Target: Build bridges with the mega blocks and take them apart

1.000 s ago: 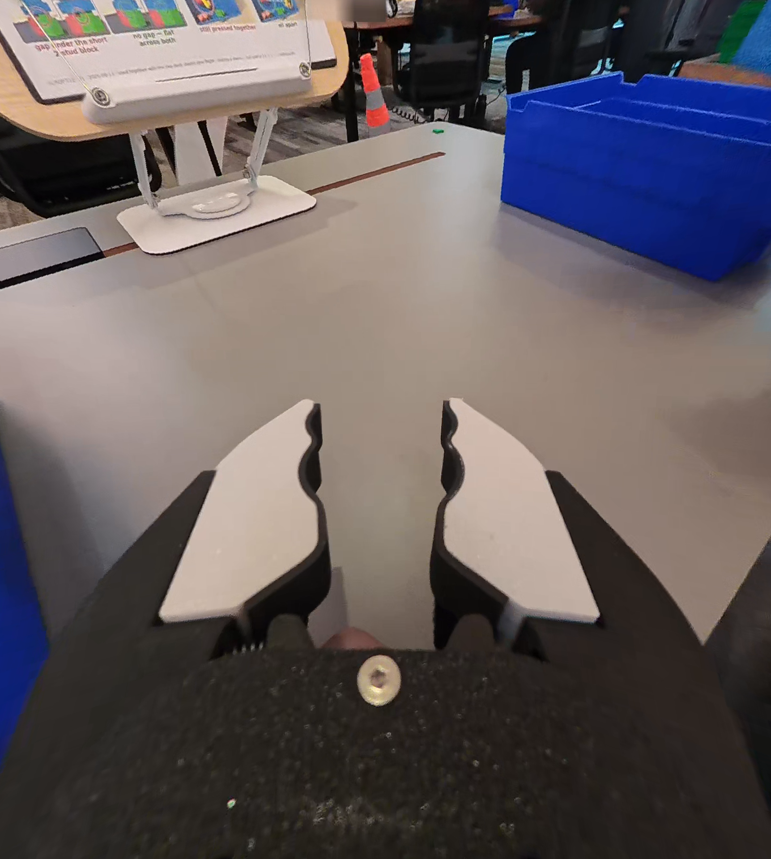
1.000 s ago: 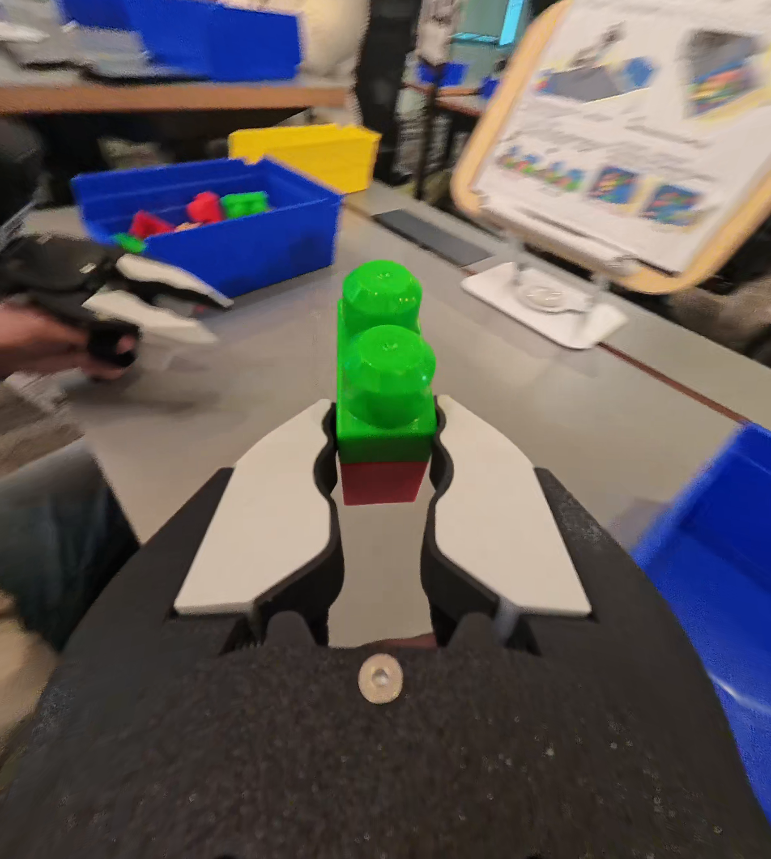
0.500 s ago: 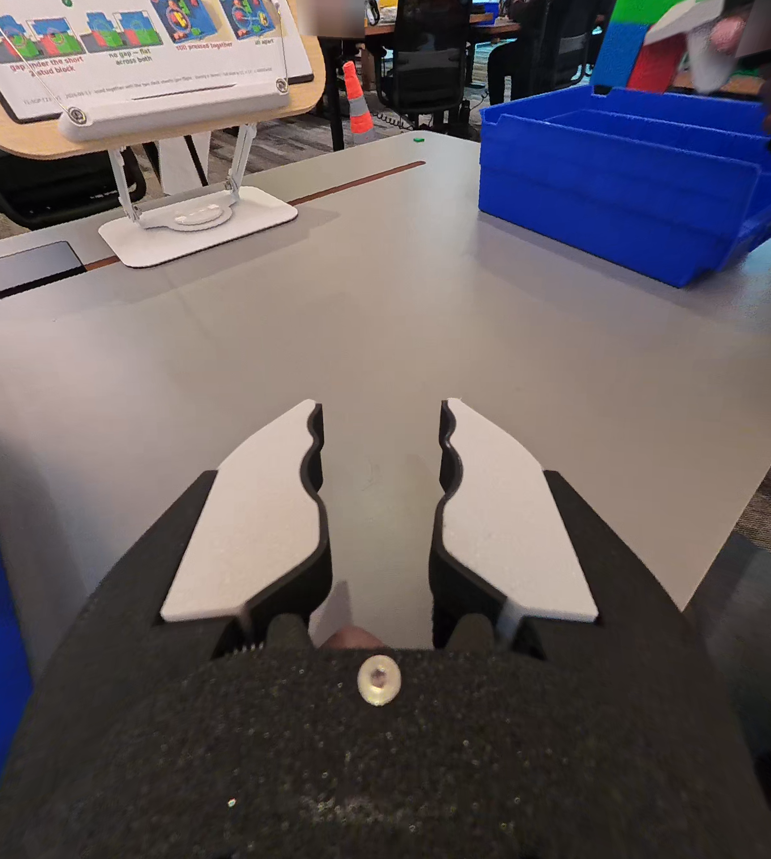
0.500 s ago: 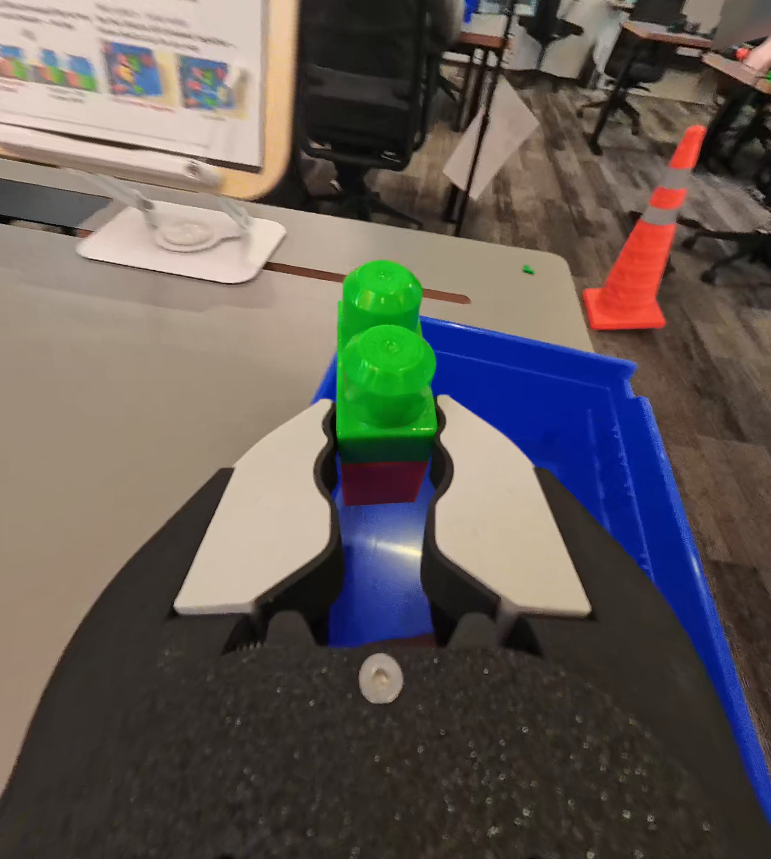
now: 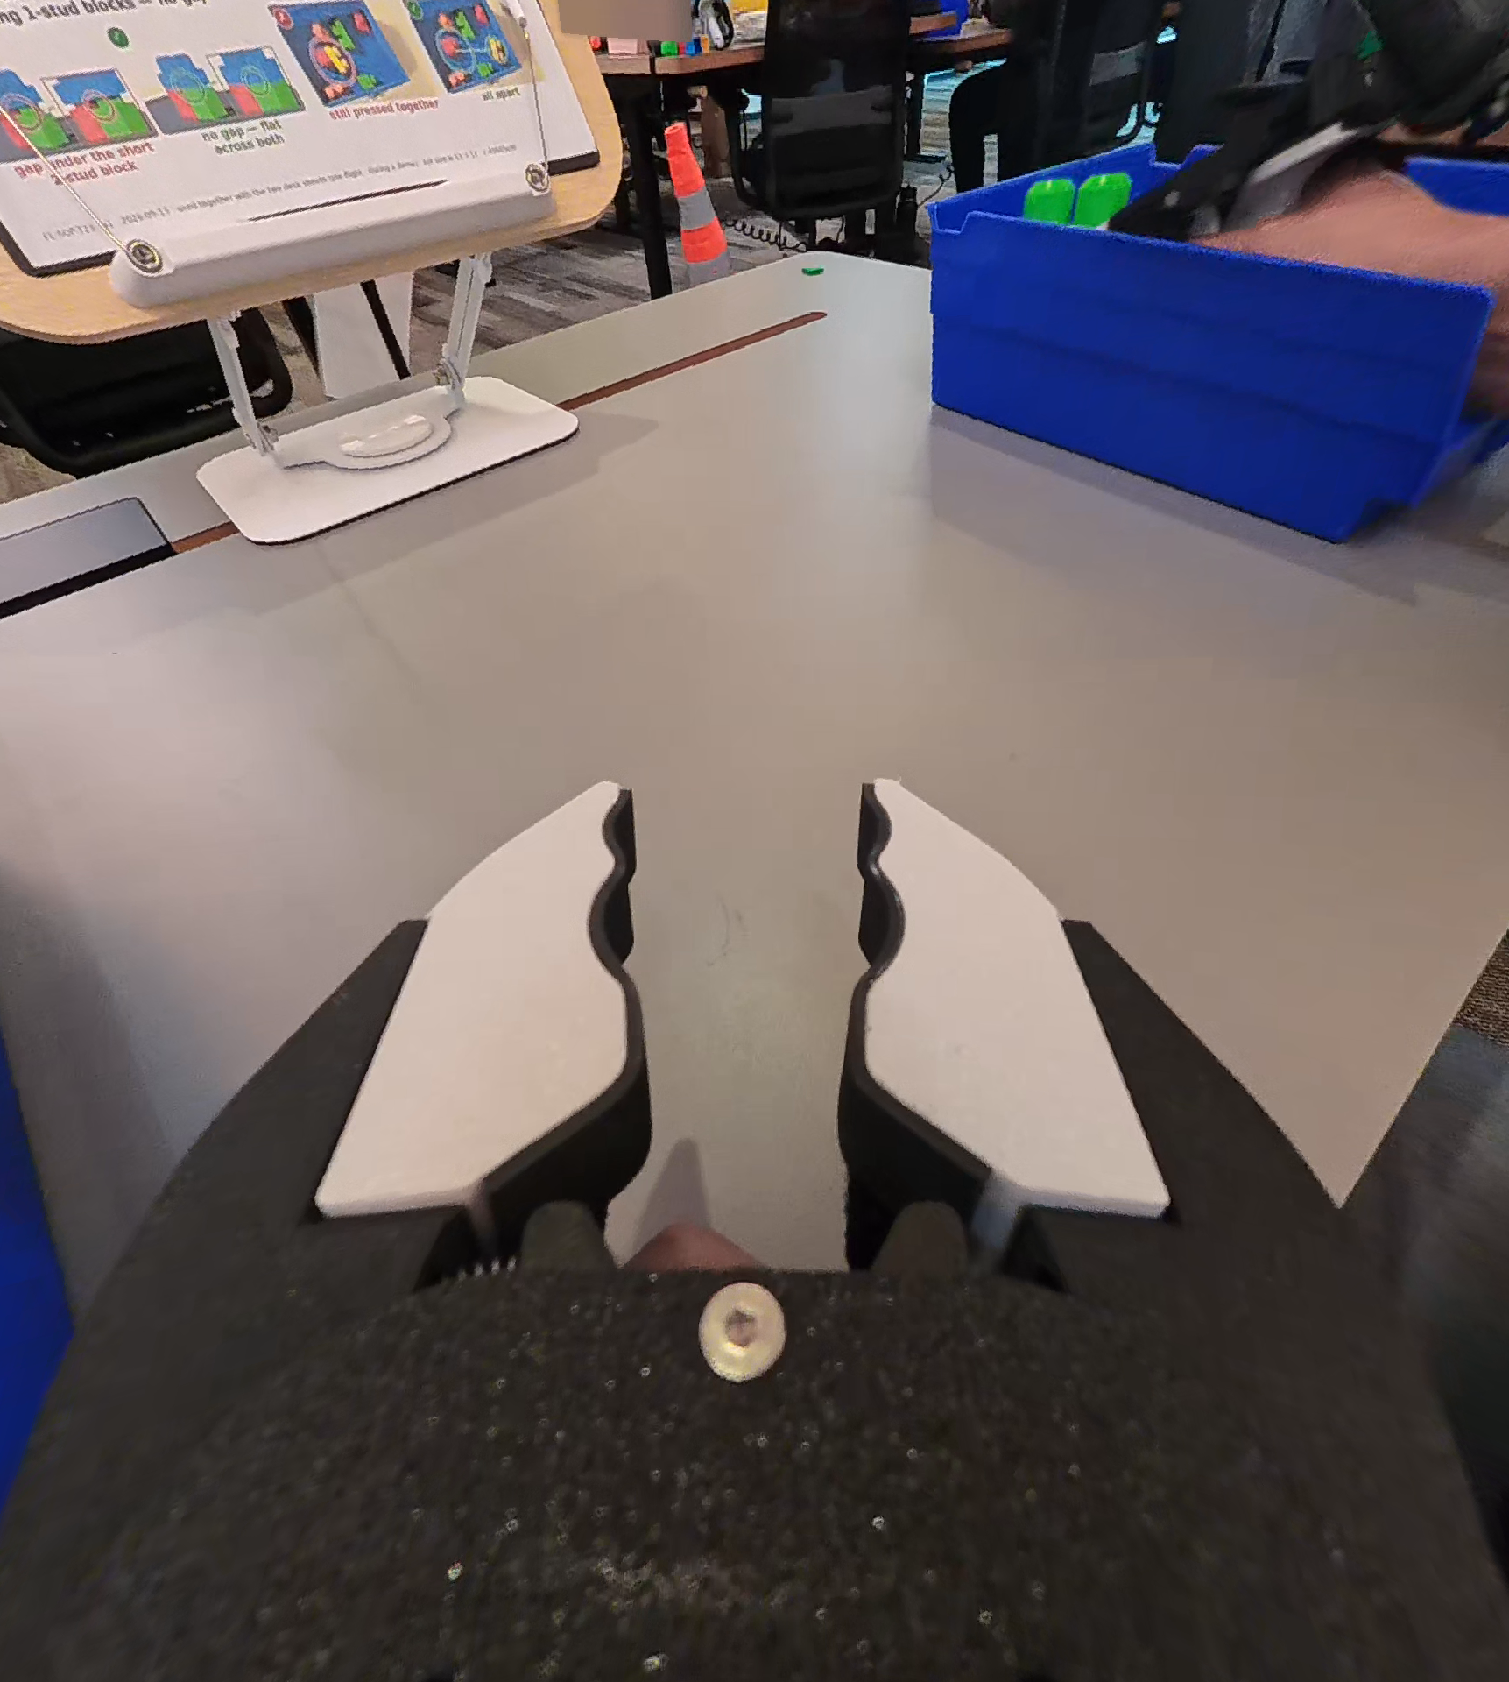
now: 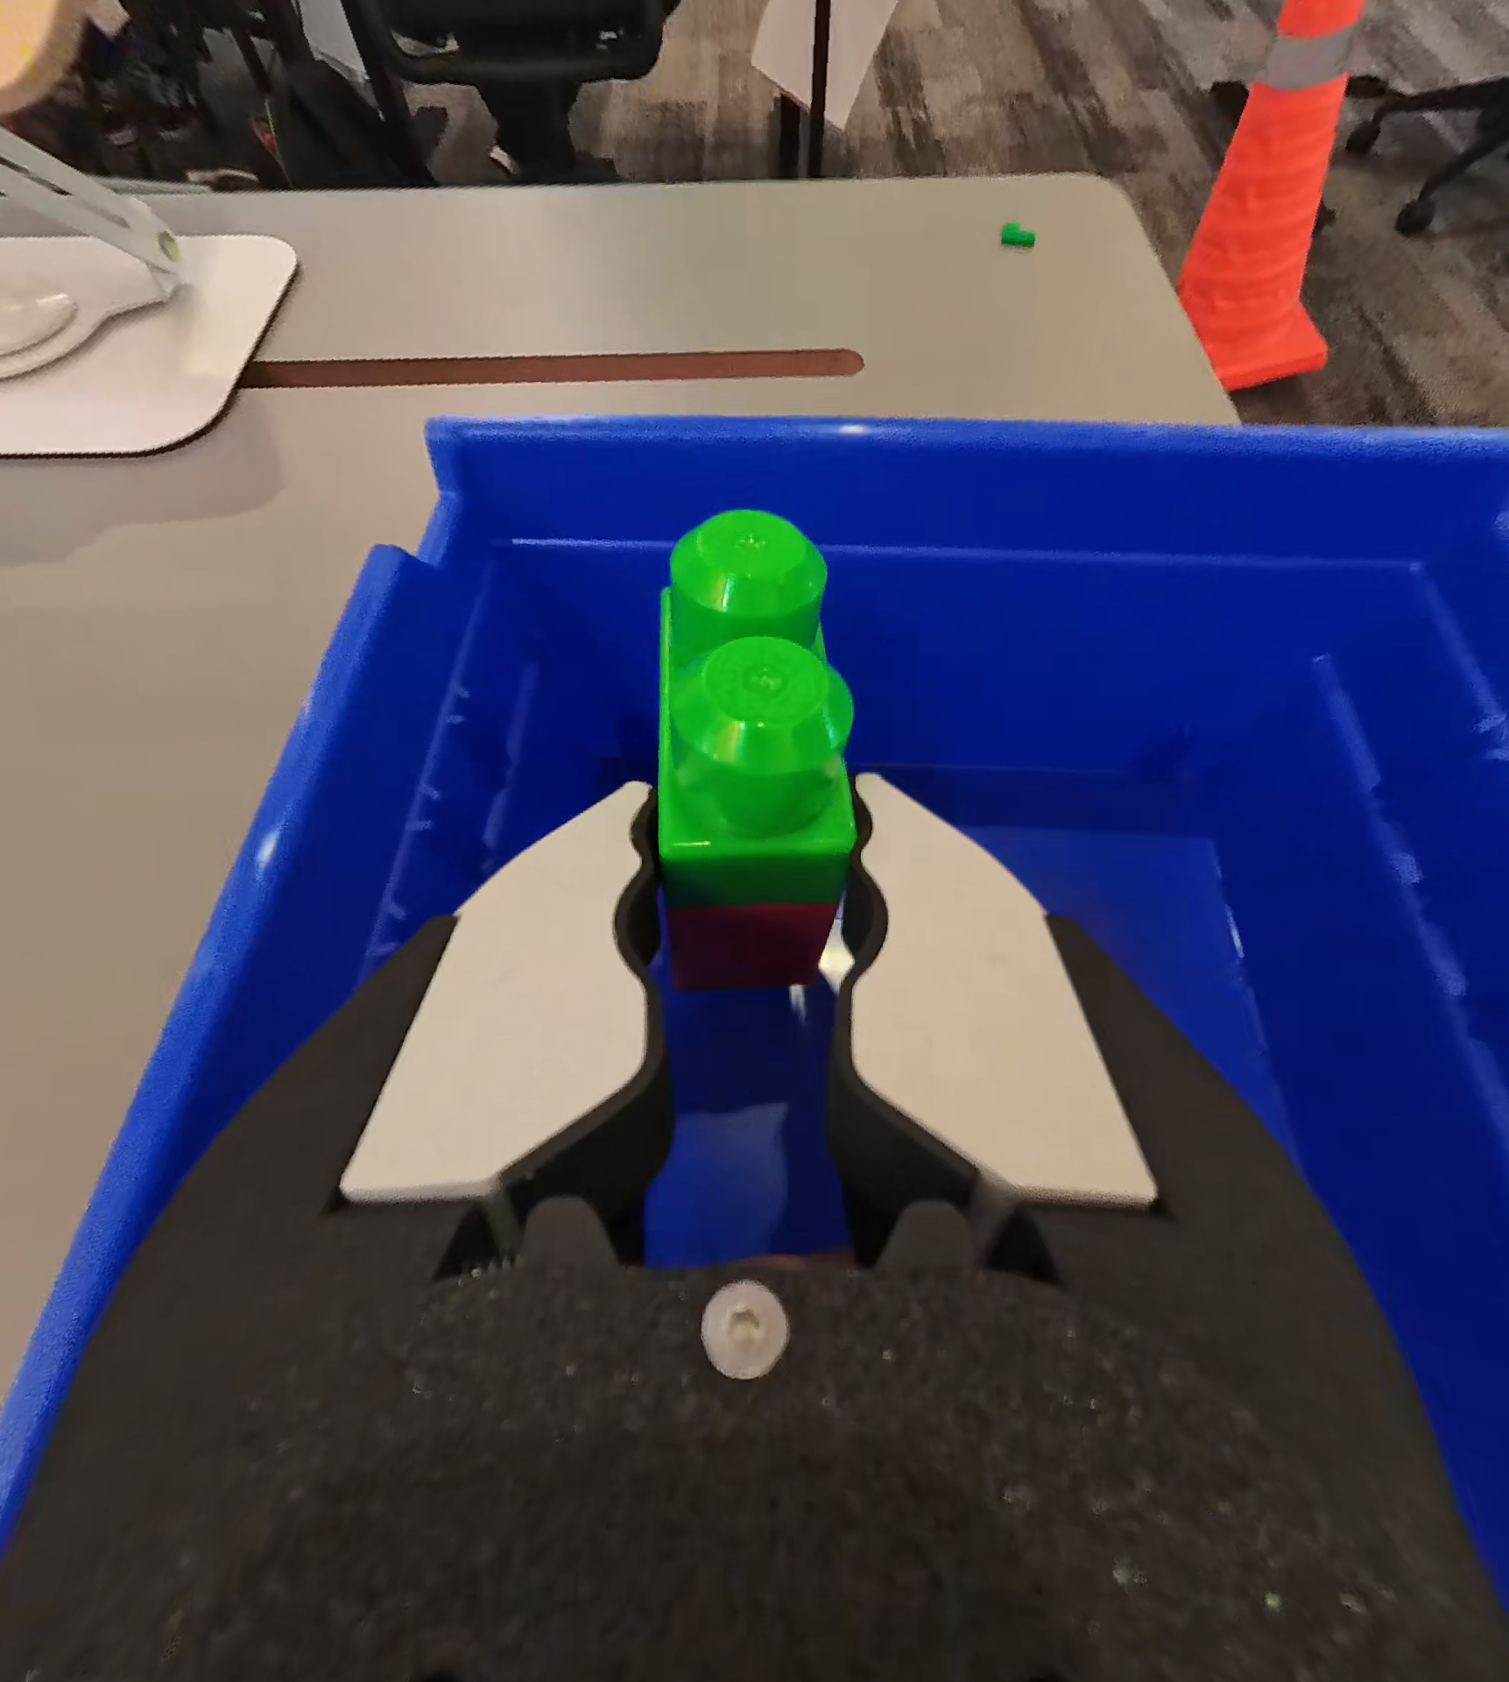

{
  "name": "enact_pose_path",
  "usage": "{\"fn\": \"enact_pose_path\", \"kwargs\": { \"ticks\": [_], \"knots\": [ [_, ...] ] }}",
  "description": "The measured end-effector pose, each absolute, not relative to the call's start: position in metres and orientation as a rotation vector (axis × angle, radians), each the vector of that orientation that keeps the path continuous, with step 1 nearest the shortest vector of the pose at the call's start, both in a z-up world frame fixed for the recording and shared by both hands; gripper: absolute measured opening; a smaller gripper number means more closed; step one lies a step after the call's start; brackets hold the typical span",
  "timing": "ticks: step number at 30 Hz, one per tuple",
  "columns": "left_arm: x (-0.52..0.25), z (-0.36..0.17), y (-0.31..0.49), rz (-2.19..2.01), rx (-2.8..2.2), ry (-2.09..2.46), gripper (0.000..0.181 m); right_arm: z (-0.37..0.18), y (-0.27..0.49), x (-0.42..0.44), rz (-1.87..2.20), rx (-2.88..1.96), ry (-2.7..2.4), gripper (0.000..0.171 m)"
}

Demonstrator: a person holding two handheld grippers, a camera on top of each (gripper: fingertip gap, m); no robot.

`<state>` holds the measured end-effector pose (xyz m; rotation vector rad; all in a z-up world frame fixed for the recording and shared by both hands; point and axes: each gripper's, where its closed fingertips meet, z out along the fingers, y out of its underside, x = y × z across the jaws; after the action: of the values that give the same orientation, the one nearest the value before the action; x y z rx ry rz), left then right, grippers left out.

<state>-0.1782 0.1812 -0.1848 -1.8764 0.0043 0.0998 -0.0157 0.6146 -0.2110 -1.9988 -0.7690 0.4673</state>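
Green 2-stud block point(image 6: 755, 728) sits pressed onto a red block point(image 6: 746, 947), studs up; the pair is clamped between the fingertips of the right gripper point(image 6: 750, 851), jaws closed against the green block's sides. Red block hangs below the grip, only its near face visible. Whether it touches the bin floor cannot be told.

Stack is inside a blue bin point(image 6: 1460, 819), low between its walls. No other blocks visible in the part of the bin that shows. Bin rests on a grey table point(image 6: 141, 683), near its right corner.

From the left wrist view, the 2 green studs show just above the bin's far rim, with the right gripper and a hand point(image 5: 1460, 264) over the bin.

Left gripper point(image 5: 743, 801) hovers above bare table, jaws parted, nothing between them.

White stand point(image 5: 386, 455) carries a wood-edged instruction board point(image 5: 277, 182) at the table's far side. Small green piece point(image 6: 1017, 236) lies on the table behind the bin. Orange cone point(image 6: 1260, 227) stands on the floor beyond.
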Motion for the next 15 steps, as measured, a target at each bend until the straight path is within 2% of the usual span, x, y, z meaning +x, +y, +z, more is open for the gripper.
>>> {"fn": "enact_pose_path", "kwargs": {
  "ticks": [13, 15],
  "knots": [
    [-0.171, -0.19, 0.185, 0.085, -1.882, 0.026, 0.046, -0.243, 0.604, -0.02, 0.457, -2.131, -0.802, 0.039],
    [-0.168, -0.191, 0.186, 0.083, -1.886, 0.034, 0.047, -0.243, 0.603, -0.018, 0.469, -2.137, -0.804, 0.055]
  ]
}}
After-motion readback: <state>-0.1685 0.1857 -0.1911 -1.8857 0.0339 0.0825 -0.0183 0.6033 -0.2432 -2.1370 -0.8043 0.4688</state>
